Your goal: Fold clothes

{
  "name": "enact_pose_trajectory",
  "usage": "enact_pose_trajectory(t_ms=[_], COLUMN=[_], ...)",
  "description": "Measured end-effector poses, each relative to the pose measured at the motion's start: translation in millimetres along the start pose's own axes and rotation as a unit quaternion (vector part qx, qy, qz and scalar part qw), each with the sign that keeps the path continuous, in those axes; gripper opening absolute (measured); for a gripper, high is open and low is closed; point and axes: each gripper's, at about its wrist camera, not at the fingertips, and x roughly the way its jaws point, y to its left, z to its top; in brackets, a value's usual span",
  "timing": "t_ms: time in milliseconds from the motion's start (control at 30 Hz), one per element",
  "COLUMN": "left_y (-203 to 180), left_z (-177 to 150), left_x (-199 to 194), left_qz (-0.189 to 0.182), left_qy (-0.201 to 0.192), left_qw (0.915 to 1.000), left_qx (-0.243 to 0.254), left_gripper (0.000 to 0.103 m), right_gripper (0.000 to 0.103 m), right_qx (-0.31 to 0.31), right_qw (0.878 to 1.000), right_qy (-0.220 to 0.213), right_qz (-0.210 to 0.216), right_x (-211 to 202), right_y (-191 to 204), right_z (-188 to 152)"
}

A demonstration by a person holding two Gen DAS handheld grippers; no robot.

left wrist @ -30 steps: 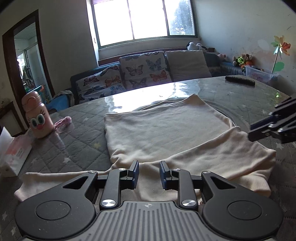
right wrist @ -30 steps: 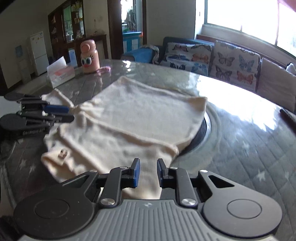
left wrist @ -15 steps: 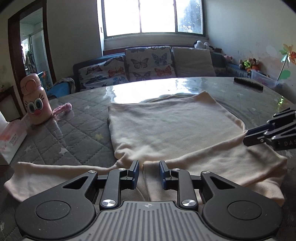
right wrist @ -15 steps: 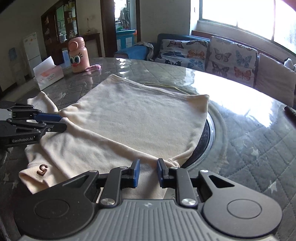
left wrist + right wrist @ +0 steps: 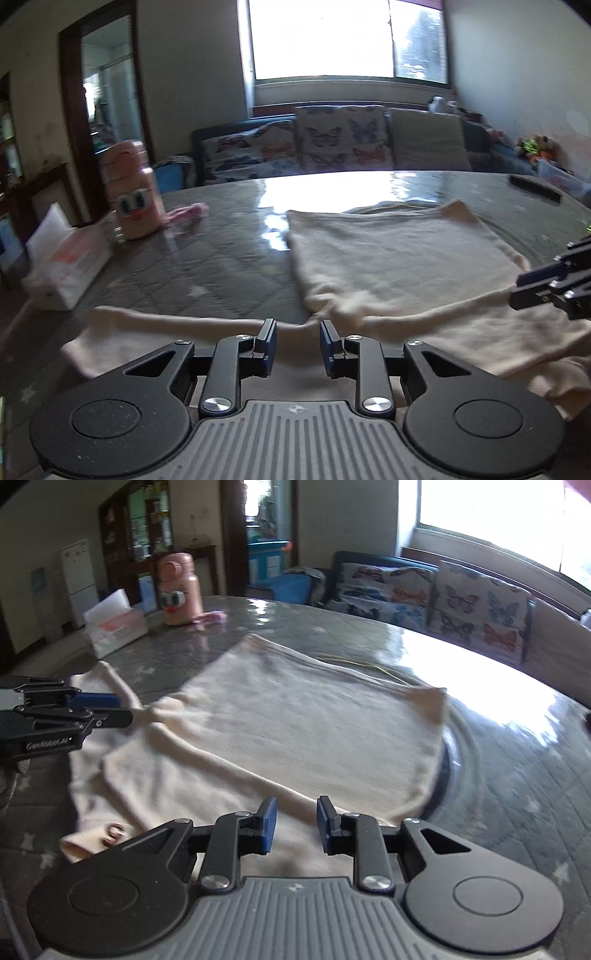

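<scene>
Both hand-held grippers' jaws opening over cream garment, its blurred near edge hidden underneath.

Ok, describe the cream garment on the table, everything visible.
The cream garment looks like a soft knit long-sleeved top lying flat on the grey quilted table. One sleeve stretches sideways; the near part is folded over the body. A small brownish mark sits near a cuff. Both grippers hover at its near edge.

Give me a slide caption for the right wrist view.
Right gripper, fingers opening, over a cream shirt spread on the table; left gripper at its sleeve.
</scene>
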Motion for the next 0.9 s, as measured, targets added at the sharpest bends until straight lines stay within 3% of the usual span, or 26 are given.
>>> enact_pose_trajectory(t_ms=[267, 467, 633, 900], left_y=[74.3, 112.2, 128.8, 147.8], left_z=[-7.1, -14.4, -16.8, -19.1], left_x=[-6.4, -8.1, 2.1, 18.3], left_qz=[0.118, 0.173, 0.185, 0.166], left_qy=[0.011, 0.020, 0.034, 0.050], left_qw=[0.9912, 0.9805, 0.9758, 0.9697], left_qx=[-0.060, -0.091, -0.112, -0.173], left_gripper=[0.042, 0.051, 0.052, 0.048], right_gripper=[0.024, 0.024, 0.026, 0.028], right_qx=[-0.046, -0.080, -0.096, -0.086], right_qw=[0.997, 0.993, 0.992, 0.994], right_qy=[-0.001, 0.006, 0.004, 0.000], right_qz=[0.055, 0.087, 0.085, 0.072], right_x=[22.8, 33.0, 29.5, 17.5], right_y=[48.7, 78.6, 86.2, 75.5], right_z=[16.0, 17.8, 17.3, 16.1])
